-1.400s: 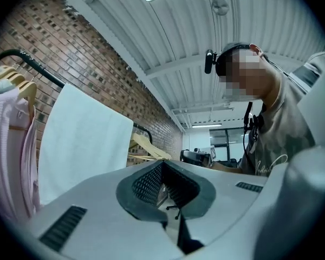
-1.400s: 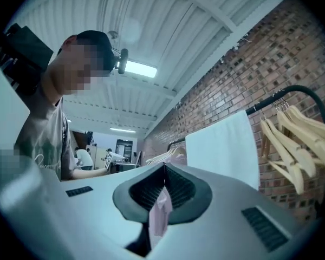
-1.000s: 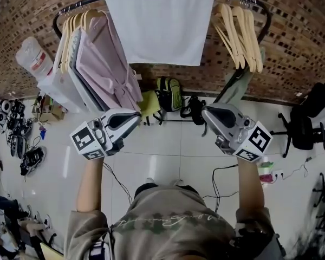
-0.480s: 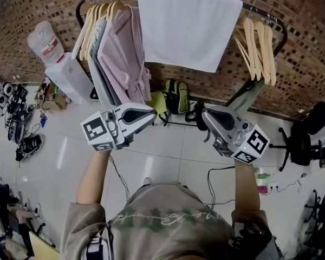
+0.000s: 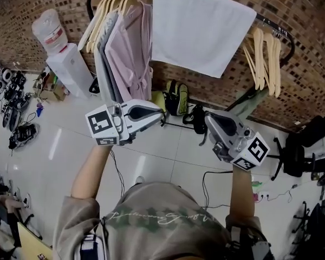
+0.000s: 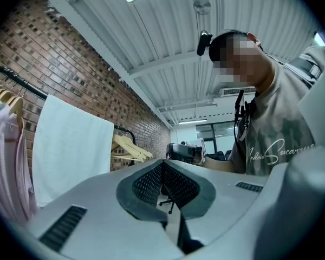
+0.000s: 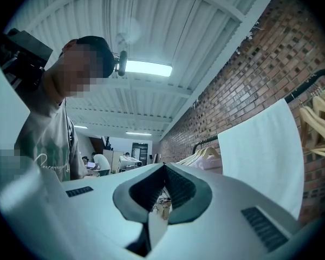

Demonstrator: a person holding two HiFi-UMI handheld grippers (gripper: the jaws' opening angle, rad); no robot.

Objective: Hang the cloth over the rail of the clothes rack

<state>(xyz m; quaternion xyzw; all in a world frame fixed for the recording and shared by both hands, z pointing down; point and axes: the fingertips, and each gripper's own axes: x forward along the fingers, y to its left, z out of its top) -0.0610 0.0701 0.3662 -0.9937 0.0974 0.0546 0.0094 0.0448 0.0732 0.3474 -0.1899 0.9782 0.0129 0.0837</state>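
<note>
The white cloth (image 5: 203,28) hangs draped over the black rail (image 5: 272,24) of the clothes rack, between the pink garments and the bare hangers. My left gripper (image 5: 161,112) is held low in front of the rack, shut and empty, well short of the cloth. My right gripper (image 5: 207,119) is level with it to the right, also shut with nothing in it. In the left gripper view the cloth (image 6: 70,156) hangs at the left beyond the closed jaws (image 6: 163,164). In the right gripper view the cloth (image 7: 265,150) hangs at the right past the closed jaws (image 7: 163,168).
Pink garments (image 5: 131,53) on wooden hangers fill the rail's left end; bare wooden hangers (image 5: 264,58) hang at its right end. A water dispenser (image 5: 65,58) stands left of the rack. Bags (image 5: 176,96) lie under it, and an office chair (image 5: 300,145) is at the right.
The rack and cloth have slid to the right in the head view and now look tilted. Both grippers stay shut and apart from the cloth; the left one sits slightly higher.
</note>
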